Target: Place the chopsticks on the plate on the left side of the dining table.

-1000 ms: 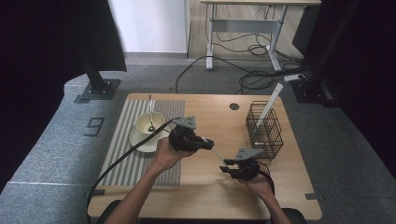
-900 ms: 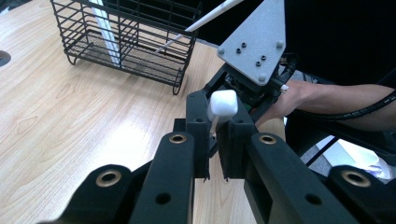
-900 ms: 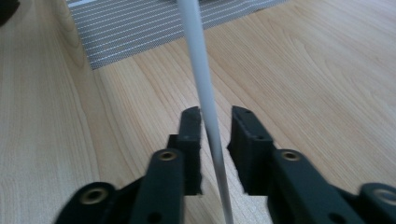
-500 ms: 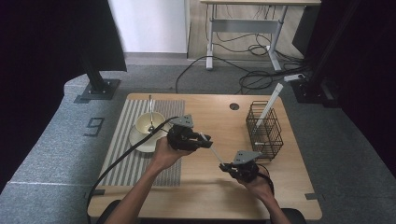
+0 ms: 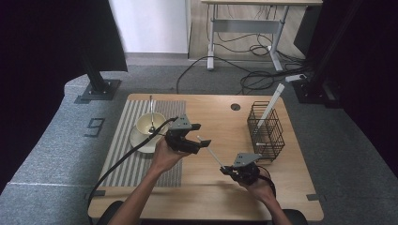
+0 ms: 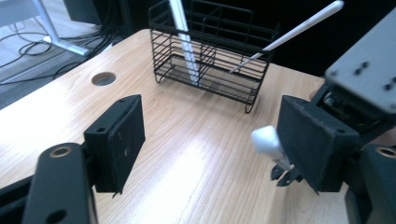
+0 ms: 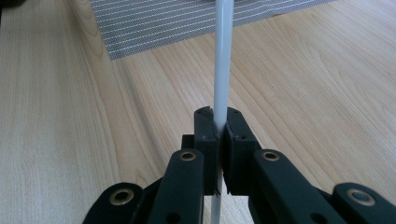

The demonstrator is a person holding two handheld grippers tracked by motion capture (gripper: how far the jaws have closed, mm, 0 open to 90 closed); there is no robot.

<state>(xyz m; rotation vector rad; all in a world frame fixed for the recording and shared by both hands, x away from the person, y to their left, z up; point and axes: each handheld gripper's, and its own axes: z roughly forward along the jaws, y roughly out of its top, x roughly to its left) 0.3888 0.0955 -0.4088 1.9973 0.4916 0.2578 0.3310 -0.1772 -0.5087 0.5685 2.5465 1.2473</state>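
White stick (image 5: 212, 153) is held off the counter (image 5: 211, 187), slanted between the two grippers, near counter middle. Lower end is pinched by the right gripper (image 5: 231, 169); in the right gripper view the stick (image 7: 222, 60) is seen clamped between the pressed-together fingers (image 7: 206, 135), running straight up and away over the wood. Upper end, rounded tip (image 6: 265, 140), is seen in the left gripper view just beside the right-hand finger pad (image 6: 312, 140); whether it touches that pad cannot be told.

Left gripper (image 5: 199, 143) fingers are spread, jaws have just been opening, the stick tip sits between them but is not pressed from both sides. Other pad (image 6: 122, 135) is well apart from the tip.

Right gripper is held by a hand at lower right of the high view, left gripper by a hand (image 5: 164, 157) near counter middle, cable (image 5: 122, 161) trailed back over the striped mat (image 5: 126, 164).

Black wire rack (image 5: 265, 131) is stood at right side of counter, well apart from the grippers; two white sticks (image 6: 187, 42) are leaned in it. A bowl (image 5: 150, 124) on a saucer (image 5: 138, 139) is set on the mat, a spoon (image 5: 151, 112) is rested in it. Round hole (image 5: 235, 107) is seen in counter top near the rack.
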